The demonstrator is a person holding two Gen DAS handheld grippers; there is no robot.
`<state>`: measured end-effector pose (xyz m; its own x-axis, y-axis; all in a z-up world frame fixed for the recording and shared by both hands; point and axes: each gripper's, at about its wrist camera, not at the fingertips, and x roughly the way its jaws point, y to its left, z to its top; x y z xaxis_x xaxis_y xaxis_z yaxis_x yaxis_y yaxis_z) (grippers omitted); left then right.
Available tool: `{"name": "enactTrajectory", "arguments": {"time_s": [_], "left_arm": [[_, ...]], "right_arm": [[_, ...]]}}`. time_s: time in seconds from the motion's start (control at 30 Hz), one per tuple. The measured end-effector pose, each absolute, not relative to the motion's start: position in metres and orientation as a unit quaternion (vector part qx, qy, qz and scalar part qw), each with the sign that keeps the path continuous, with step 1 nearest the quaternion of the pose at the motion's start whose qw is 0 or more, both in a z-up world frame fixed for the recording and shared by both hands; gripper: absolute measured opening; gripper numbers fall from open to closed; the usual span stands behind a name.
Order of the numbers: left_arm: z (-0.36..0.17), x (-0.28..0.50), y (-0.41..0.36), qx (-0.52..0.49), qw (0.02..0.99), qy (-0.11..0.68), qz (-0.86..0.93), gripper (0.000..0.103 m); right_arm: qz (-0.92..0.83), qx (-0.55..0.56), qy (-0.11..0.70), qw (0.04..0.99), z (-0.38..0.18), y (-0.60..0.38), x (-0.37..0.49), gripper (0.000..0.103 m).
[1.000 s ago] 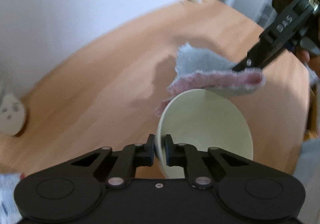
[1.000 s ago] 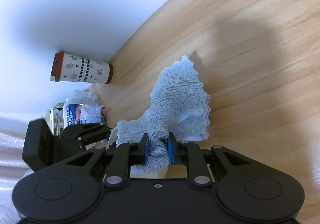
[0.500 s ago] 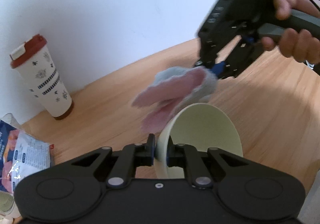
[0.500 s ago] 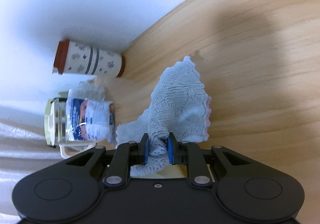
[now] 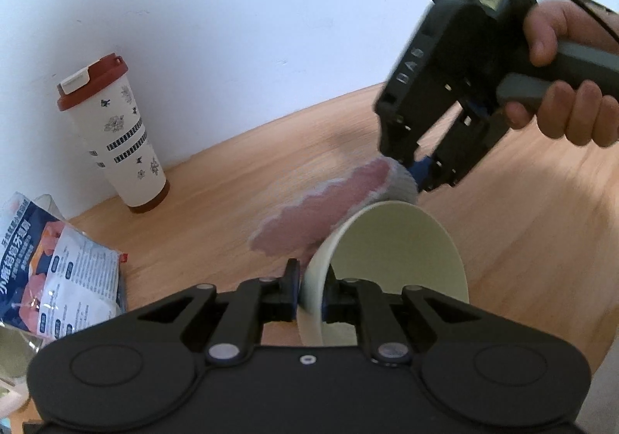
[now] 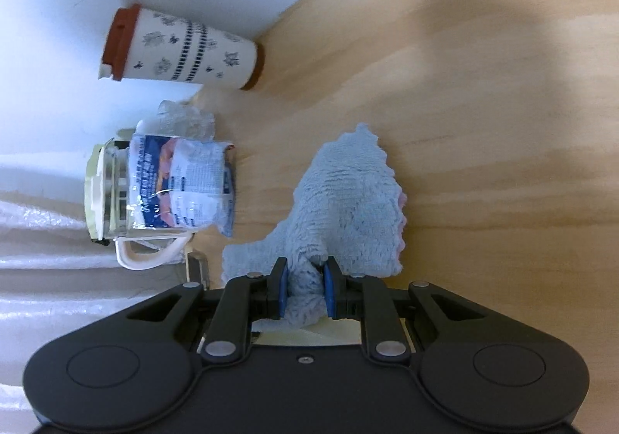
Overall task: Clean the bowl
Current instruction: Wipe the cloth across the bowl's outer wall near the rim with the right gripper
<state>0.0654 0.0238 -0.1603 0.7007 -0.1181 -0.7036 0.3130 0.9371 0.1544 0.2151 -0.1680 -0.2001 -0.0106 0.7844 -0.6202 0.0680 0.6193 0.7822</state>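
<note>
Left wrist view: our left gripper point(image 5: 310, 293) pinches the rim of the smooth, round bowl point(image 5: 398, 263) at 6 o'clock. At 1 o'clock, our right gripper point(image 6: 303, 289) squeezes the fuzzy cloth point(image 6: 348, 209), blurry there, hiding the bowl's far edge.
</note>
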Motion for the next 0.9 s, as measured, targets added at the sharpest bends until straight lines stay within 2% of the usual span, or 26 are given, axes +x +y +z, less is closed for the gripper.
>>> {"name": "enactTrajectory", "arguments": {"time_s": [0.27,0.47,0.67,0.9], "left_arm": [[-0.164,0.06,0.032,0.126,0.91,0.379,-0.107,0.01],[-0.168,0.054,0.038,0.125,0.905,0.395,-0.101,0.008],[-0.171,0.053,0.047,0.101,0.902,0.41,-0.097,0.009],[-0.173,0.049,0.052,0.095,0.898,0.419,-0.093,0.009]], "right_arm": [[0.232,0.328,0.683,0.61,-0.224,-0.182,0.196,0.022],[0.261,0.338,0.657,0.622,-0.203,-0.162,0.21,0.022],[0.312,0.289,0.637,0.643,-0.172,-0.122,0.214,0.022],[0.268,0.274,0.654,0.652,-0.189,-0.137,0.213,0.022]]}}
